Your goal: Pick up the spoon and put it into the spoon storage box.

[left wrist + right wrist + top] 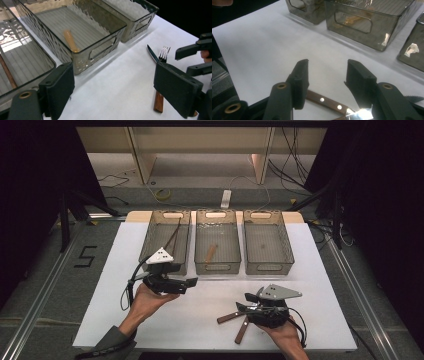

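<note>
Hovering: right gripper [325, 75] is hanging just above the white table [200, 315], its jaws standing partly apart with nothing between them.
Directly under the right jaws: a knife [329, 102] with a brown riveted wooden handle is lying flat, its bright blade glinting beneath the right-hand jaw.
Beside it: a fork [163, 53] with a matching wooden handle is lying across the knife near the right gripper; in the high view both handles are poking out toward the person.
Handling, as a judgement: both pieces look light, stiff and thin; the steel ends are probably slippery and sharp, so the wooden handle, near its middle, is looking like the safer place to close on. Lying flat and crossed, they may be awkward to lift one at a time.
Left gripper [125, 87]: it is being held well off from the cutlery, jaws spread wide and empty.
Just ahead of the left jaws: three smoky see-through bins are sitting in a row.
Farther in: the middle bin [218, 265] is holding a pale wooden-handled piece; the left bin [150, 237] is holding a long dark piece; the right bin [287, 247] is looking empty.
</note>
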Demonstrator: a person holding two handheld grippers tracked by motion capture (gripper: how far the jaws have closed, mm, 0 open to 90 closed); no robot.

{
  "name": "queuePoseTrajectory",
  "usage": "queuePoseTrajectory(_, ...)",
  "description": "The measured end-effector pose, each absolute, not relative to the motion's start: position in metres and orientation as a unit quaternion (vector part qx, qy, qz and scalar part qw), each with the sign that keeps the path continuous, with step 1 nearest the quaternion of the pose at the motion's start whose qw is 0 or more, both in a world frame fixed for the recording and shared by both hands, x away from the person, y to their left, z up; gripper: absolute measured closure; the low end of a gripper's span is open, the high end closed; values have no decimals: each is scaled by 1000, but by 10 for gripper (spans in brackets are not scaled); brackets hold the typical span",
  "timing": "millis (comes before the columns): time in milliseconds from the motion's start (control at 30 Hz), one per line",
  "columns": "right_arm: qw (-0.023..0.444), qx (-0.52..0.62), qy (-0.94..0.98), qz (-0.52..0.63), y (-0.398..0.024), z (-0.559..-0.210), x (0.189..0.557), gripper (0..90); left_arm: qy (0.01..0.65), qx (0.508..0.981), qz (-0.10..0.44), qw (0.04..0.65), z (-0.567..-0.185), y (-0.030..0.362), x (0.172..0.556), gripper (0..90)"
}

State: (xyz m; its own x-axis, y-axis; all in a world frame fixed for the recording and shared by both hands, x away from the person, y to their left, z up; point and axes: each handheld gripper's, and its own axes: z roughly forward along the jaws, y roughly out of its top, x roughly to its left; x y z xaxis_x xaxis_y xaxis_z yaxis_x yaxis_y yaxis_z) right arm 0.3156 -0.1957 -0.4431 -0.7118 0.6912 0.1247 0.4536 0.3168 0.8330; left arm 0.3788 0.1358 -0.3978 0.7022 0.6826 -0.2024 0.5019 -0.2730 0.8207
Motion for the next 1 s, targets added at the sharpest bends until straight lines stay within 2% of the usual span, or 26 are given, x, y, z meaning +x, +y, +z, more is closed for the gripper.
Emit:
queuePoseTrajectory(533,101,355,820,438,-178,-454,334,627,392,777,110,479,-405,167,365,162)
queuePoseTrajectory(1000,95,354,830,420,-170,-459,341,750,384,784,120,472,-411,170,353,160)
